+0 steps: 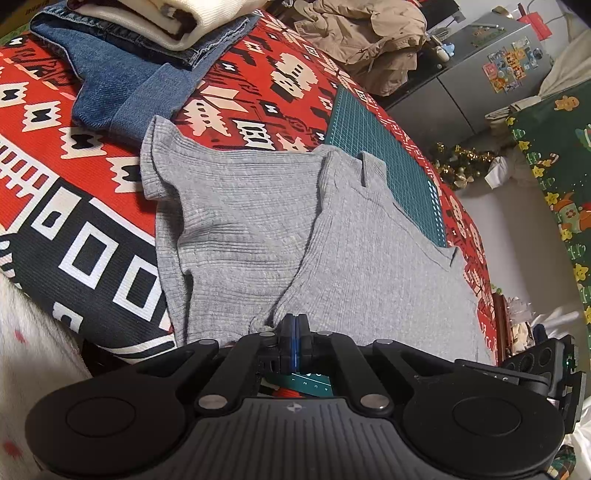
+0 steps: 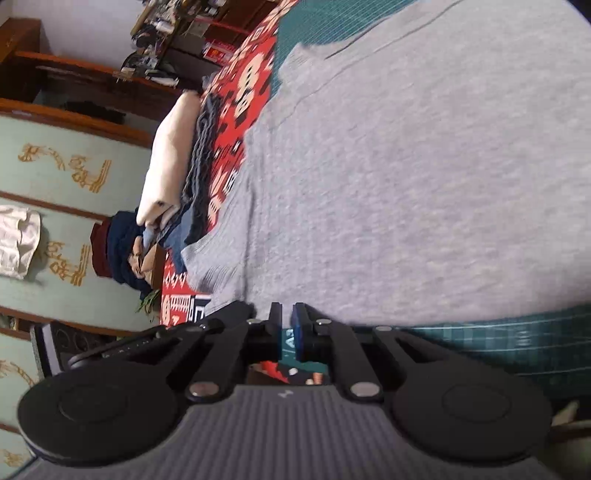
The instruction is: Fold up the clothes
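Grey ribbed knit garment (image 1: 258, 221): laid flat, one side folded over the middle, on a red, black and cream patterned cloth (image 1: 258, 96) covering the bench; its far right part overlaps a green gridded cutting mat (image 1: 388, 147). Left tool (image 1: 294, 325): black, blue-padded, jaws pressed together at the garment's near hem (whether fabric is pinched between them cannot be told). Right tool (image 2: 287, 325): jaws a narrow slit apart, nothing between them, the green mat showing through the gap; it stands just short of the garment's edge. Folded blue denim jeans (image 1: 122, 85): far left on the patterned cloth, apart from the grey garment, with a folded cream knit (image 1: 173, 18) stacked on top. Tan jacket (image 1: 369, 40): crumpled at the far side of the cloth.
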Demonstrator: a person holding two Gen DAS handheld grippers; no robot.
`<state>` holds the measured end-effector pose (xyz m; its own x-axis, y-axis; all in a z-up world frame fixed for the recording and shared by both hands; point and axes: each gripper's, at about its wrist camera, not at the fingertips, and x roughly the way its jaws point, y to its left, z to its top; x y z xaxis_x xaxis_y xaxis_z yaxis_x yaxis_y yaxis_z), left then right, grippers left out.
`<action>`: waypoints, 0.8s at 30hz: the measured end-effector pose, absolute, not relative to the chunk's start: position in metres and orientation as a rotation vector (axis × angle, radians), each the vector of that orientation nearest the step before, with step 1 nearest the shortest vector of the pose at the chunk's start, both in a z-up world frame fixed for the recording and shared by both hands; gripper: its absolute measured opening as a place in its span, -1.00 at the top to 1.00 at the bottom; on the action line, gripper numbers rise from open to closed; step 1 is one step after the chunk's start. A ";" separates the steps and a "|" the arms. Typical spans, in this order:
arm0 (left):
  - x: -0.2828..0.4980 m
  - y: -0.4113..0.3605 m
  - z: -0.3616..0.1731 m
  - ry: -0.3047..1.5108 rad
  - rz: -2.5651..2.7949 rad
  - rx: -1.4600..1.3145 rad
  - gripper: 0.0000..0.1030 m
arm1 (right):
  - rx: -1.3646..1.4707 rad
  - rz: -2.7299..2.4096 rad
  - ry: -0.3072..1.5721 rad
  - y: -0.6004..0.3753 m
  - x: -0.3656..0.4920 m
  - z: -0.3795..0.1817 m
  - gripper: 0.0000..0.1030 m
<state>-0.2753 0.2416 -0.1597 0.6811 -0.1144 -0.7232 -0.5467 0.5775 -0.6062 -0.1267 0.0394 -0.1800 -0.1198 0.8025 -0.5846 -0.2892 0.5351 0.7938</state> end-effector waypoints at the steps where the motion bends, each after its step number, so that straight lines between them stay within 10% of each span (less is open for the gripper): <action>1: -0.275 0.241 -0.160 0.805 0.288 -0.941 0.95 | 0.486 0.980 1.392 0.036 -0.125 -0.180 0.86; 24: -0.276 0.241 -0.159 0.808 0.288 -0.939 0.95 | 0.422 0.796 1.311 -0.073 -0.094 -0.159 0.84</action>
